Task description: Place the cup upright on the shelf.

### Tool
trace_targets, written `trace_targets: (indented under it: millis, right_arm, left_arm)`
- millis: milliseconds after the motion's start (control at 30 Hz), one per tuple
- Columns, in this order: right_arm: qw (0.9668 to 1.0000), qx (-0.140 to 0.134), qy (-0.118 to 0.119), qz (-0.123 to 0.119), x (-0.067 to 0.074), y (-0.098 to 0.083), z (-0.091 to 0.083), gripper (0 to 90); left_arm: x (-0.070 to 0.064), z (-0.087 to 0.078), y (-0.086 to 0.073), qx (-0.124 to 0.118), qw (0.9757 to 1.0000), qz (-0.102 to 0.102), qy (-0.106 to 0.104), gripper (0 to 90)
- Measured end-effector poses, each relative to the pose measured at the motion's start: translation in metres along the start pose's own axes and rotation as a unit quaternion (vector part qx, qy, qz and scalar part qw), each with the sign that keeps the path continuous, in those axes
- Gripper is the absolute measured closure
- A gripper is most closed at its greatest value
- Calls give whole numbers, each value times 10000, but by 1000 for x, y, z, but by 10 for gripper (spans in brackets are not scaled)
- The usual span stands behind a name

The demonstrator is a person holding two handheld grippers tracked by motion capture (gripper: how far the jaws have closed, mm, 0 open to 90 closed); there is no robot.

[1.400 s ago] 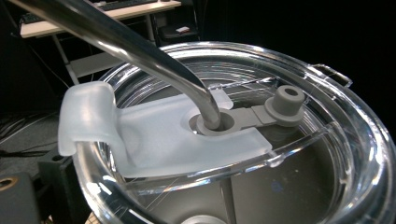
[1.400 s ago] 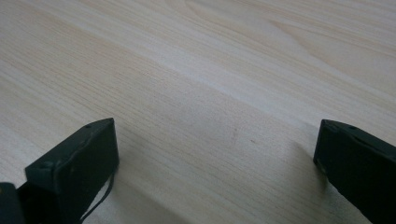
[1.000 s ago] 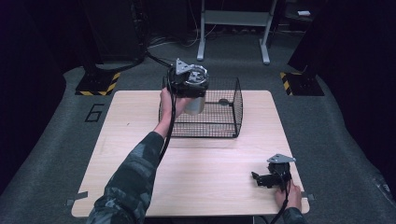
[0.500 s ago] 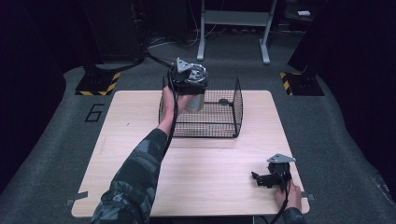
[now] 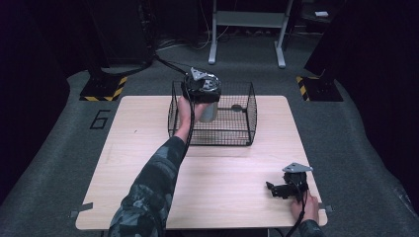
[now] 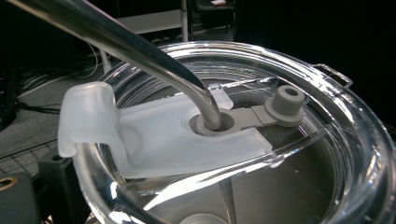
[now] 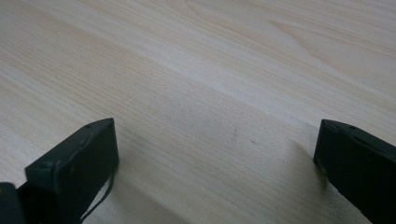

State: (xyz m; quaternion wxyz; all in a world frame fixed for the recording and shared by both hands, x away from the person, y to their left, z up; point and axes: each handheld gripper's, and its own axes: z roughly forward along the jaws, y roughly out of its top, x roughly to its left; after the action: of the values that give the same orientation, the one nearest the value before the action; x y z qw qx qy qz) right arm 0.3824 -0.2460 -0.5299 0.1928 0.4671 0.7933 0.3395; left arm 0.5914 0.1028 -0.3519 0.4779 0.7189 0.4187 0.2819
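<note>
A metal tumbler point(image 5: 209, 112) with a clear lid point(image 6: 187, 135) and a bent metal straw point(image 6: 140, 51) hangs inside the black wire basket point(image 5: 212, 139) at the far middle of the wooden table point(image 5: 143, 153). My left gripper point(image 5: 203, 96) sits on top of the tumbler, shut on it near the rim. In the left gripper view the lid is very close and hides most of the jaws. My right gripper point(image 5: 274, 189) rests low on the table near the front right corner, its jaws wide apart over bare wood point(image 7: 215, 154).
A small dark object point(image 5: 236, 107) lies in the basket's right half. Beyond the table's far edge on the floor are a metal stand point(image 5: 247, 29) and yellow-black striped feet point(image 5: 104, 91). Bare wood stretches between the basket and the right gripper.
My left gripper and the tumbler have sunk a little lower into the basket and shifted slightly right. The right gripper has stayed put.
</note>
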Motion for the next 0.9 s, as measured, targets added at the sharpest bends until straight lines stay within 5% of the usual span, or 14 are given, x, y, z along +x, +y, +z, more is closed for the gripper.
trace_targets:
  millis: [900]
  right_arm:
    - [10000,29,29,-2,0,0,0,0]
  left_arm:
    - [-8,40,-31,421,9988,-225,64,39]
